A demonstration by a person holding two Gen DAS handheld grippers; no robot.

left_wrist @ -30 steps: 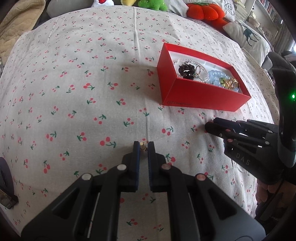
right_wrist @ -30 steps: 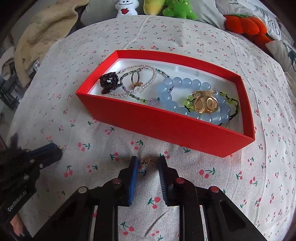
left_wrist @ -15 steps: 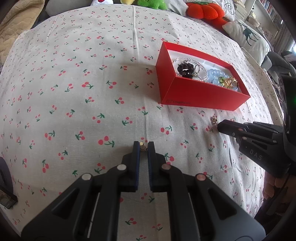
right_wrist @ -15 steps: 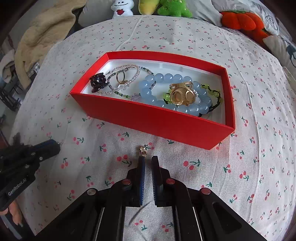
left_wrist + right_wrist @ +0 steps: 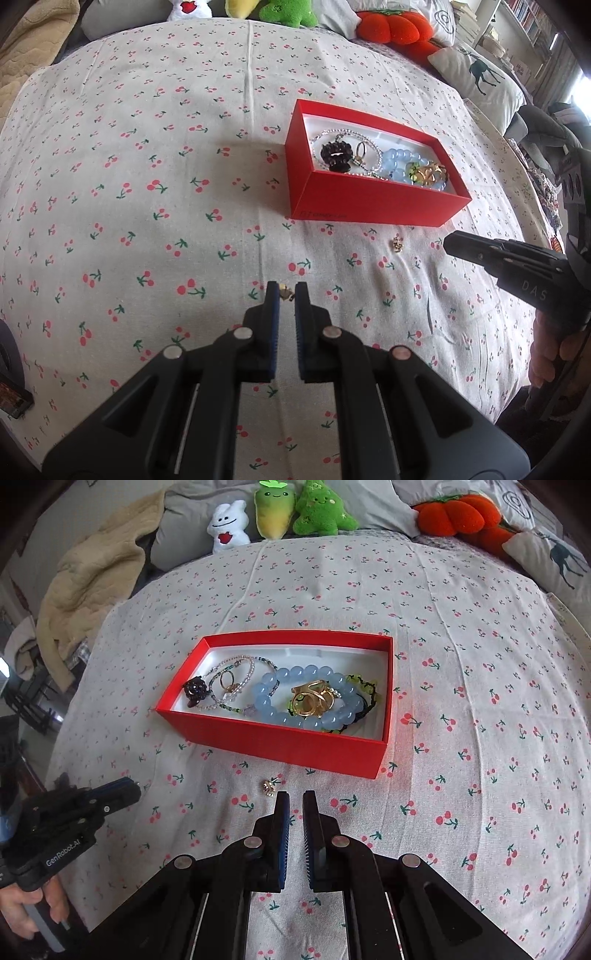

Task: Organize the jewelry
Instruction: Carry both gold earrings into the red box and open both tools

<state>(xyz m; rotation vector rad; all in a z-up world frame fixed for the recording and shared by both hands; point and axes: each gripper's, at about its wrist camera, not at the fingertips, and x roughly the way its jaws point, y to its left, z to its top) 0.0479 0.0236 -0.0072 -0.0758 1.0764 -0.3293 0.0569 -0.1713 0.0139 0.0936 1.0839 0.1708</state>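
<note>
- Right now the left gripper (image 5: 287, 291) hangs low over the cherry-print bedspread (image 5: 147, 155), its jaws drawn narrow around a tiny gold earring (image 5: 285, 293) sitting between the fingertips; whether the pads actually pinch it I cannot tell
- Over at about 2 o'clock from those tips, in the left wrist view, lies a second small gold earring (image 5: 397, 243) loose on the cloth, just short of the near wall of the red box (image 5: 369, 206)
- Seen from the right wrist, that same loose earring (image 5: 268, 787) sits at roughly 11 o'clock from the right gripper (image 5: 294, 801), close beside the left fingertip but apart from it
- Its jaws stand narrow with nothing between them, only bedspread (image 5: 480, 701) showing through the gap
- Straight up at 12 o'clock from the right gripper rests the red box (image 5: 295, 746), open-topped with a white lining
- Inside, a blue bead bracelet (image 5: 306, 698) rings a cluster of gold rings (image 5: 312, 701), with a green and black cord piece at its far edge
- Toward the box's 9 o'clock end lie a dark flower-shaped piece (image 5: 195, 688) and thin beaded chains (image 5: 236, 675) with a ring on them
- Along the far edge of the bed sit plush toys (image 5: 291, 509) and an orange pumpkin cushion (image 5: 454, 513)
</note>
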